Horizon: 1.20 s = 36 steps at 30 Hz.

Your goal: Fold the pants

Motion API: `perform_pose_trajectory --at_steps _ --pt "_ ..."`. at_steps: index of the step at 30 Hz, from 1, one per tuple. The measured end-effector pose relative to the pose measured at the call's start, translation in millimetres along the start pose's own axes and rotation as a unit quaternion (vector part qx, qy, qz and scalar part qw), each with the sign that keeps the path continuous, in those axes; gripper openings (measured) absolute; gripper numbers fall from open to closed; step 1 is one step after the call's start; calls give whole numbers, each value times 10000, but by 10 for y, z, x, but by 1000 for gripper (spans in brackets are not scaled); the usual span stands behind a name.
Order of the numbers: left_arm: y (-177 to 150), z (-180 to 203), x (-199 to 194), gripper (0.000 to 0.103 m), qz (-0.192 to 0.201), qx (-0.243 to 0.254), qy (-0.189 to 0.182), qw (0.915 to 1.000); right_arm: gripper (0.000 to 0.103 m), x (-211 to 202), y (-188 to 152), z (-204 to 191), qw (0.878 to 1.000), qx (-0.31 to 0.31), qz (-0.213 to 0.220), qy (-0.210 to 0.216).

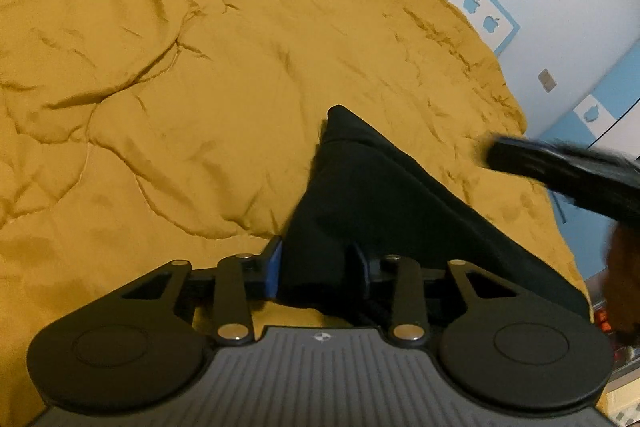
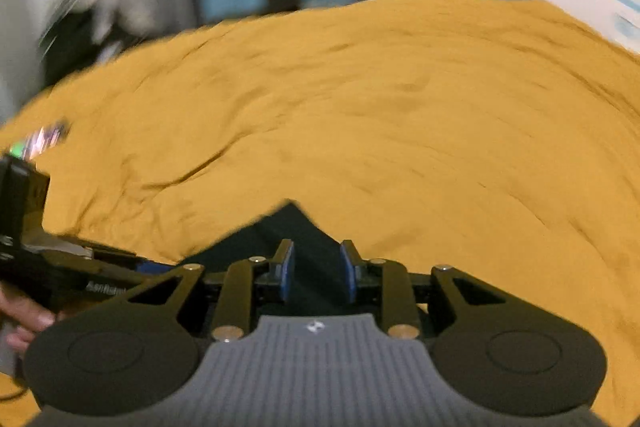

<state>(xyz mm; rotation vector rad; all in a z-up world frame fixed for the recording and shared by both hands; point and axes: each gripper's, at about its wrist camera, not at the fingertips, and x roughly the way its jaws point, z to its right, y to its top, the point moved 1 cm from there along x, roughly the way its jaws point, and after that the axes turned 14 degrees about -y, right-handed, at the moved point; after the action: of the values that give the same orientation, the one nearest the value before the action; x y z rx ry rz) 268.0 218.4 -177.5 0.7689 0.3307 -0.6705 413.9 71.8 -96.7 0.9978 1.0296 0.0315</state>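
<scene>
Here, both tools grip black pants (image 1: 384,211) over a wrinkled mustard quilt (image 1: 180,67).

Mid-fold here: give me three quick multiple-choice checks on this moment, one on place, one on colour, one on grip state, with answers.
1. The pants lie on: A a yellow quilt, B a wooden floor, C a glass desk.
2. The pants are: A red, B black, C white.
3. The left hand-held gripper is: A wide open and bare, B out of view, C closed on the pants.

Answers: 1 A, the quilt spreads under the pants. 2 B, the cloth is black throughout. 3 C, the left hand-held gripper has cloth bunched between its fingers.
</scene>
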Motion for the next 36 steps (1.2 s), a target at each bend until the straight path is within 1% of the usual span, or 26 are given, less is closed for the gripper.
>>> perform_pose_trajectory --at_steps 2,4,6,7,8,9,10,11,12,14,17,19,20,21,22,23,24,26,27,30,31,32,33,34,35,36 --pt "-5 -17 -6 38 24 -35 -71 10000 21 281 160 -165 9990 -385 -145 201" --pt "-6 -39 -4 38 42 -84 -129 9999 22 520 260 -288 9972 -554 -322 382" --pt "-12 -60 0 38 55 -103 -179 9998 21 748 324 -397 9942 -690 -590 581" --pt "-15 -72 5 37 49 -109 -200 9997 20 858 308 -447 9919 -765 -794 629" --pt "-19 -76 13 36 40 -108 -212 9997 17 952 332 -479 9902 -811 -956 619" --pt "-23 -86 21 31 21 -100 -232 9997 0 1038 343 -476 9887 -820 -1113 585" --pt "-29 -91 29 24 -1 -82 -258 9996 0 1092 374 -474 9883 -773 -1195 547" --pt "-31 -86 33 22 -23 -68 -278 9996 0 1104 405 -440 9886 -678 -1217 568" --pt "-34 -81 33 19 -30 -45 -295 9996 0 1076 453 -388 9906 -546 -1113 569" --pt "-38 -70 29 19 -36 -7 -307 9995 0 1030 517 -287 9944 -310 -936 370" --pt "-49 -76 24 18 -53 -3 -330 9994 0 1094 514 -195 9957 -183 -909 -64" --pt "-77 -90 8 18 -46 3 -378 9993 0 1156 513 -176 9946 -204 -851 -558" --pt "-81 -91 -2 18 -31 5 -403 9992 0 1172 524 -117 9942 -60 -815 -705" --pt "-85 -93 -10 18 -14 6 -422 9991 0 1175 530 -52 9943 125 -793 -701" --pt "-89 -96 -13 18 3 15 -435 9991 0 1163 551 10 9952 290 -737 -582" --pt "-93 -100 -9 18 6 13 -436 9990 0 1163 577 35 9961 399 -697 -356" --pt "-90 -106 -15 18 7 9 -442 9990 4 1180 604 49 9959 519 -740 32" --pt "-111 -129 -29 18 15 1 -459 9989 19 1218 646 4 9942 536 -764 530" --pt "-112 -129 -32 18 18 -1 -466 9989 33 1246 666 -39 9936 454 -811 645" --pt "-120 -129 -40 18 22 -3 -473 9989 32 1362 655 -199 9901 86 -1140 814" --pt "-121 -127 -40 18 22 1 -474 9989 20 1428 640 -264 9877 -89 -1322 835" --pt "-124 -127 -42 18 20 6 -475 9989 5 1508 618 -324 9842 -232 -1573 780" --pt "-131 -123 -53 18 29 14 -479 9988 0 1584 600 -375 9814 -373 -1776 631" --pt "-128 -121 -67 18 40 27 -489 9988 0 1593 601 -410 9820 -512 -1759 465" --pt "-128 -106 -90 17 83 56 -524 9986 0 1539 631 -423 9850 -572 -1593 342" --pt "-133 -92 -126 16 137 117 -586 9981 0 1450 709 -417 9900 -457 -1316 232"
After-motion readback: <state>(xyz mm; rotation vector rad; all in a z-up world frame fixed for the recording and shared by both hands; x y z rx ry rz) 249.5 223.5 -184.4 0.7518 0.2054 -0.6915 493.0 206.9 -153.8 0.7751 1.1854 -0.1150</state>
